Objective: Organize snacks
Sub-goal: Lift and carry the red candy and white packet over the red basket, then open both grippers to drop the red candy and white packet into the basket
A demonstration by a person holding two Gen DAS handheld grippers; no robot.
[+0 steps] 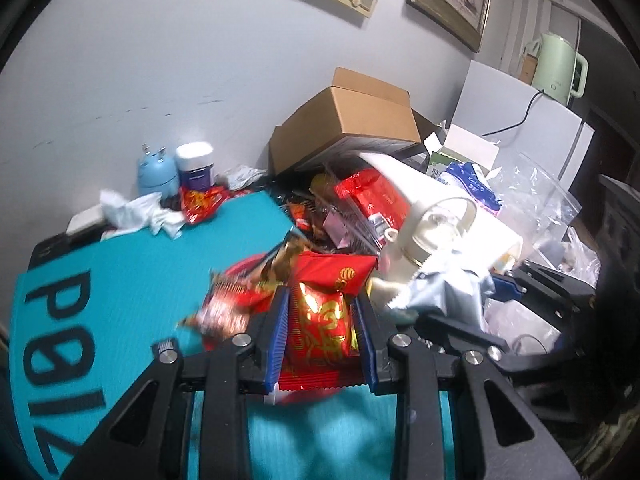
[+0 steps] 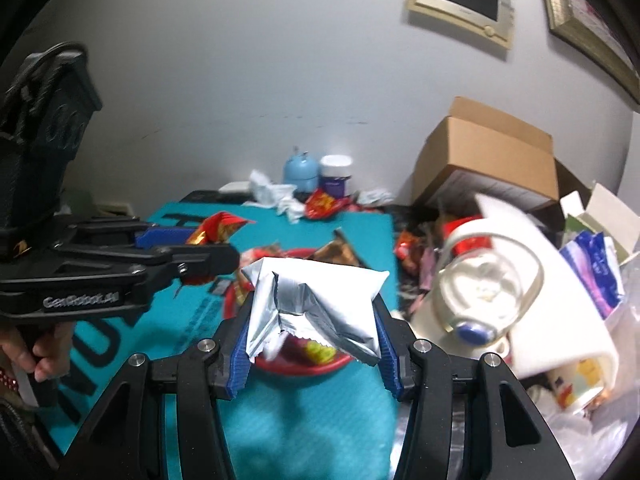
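Pale wall at the back, and a teal mat [image 2: 344, 420] laid over a pretty cluttered tabletop. Far left of the right wrist view you can see the left gripper [image 2: 208, 246] side-on, clamped down on a red and gold snack packet [image 1: 320, 320]; in its own camera that packet sits pinched between the blue pads, lower middle of the frame. Middle of the right view, the right gripper [image 2: 314, 326] is squeezing a crumpled silver packet [image 2: 312, 304], held up over a red bowl [image 2: 304, 364] that already has a few wrappers in it. So I'd say sorting is underway but nowhere near done. Another red packet [image 2: 322, 205] lies at the far edge of the mat by a blue bottle [image 2: 301, 174] and a purple jar [image 2: 336, 176]. More wrappers are scattered in the pile at center right, below the cardboard box [image 2: 486, 160]. Both held packets still need a home.
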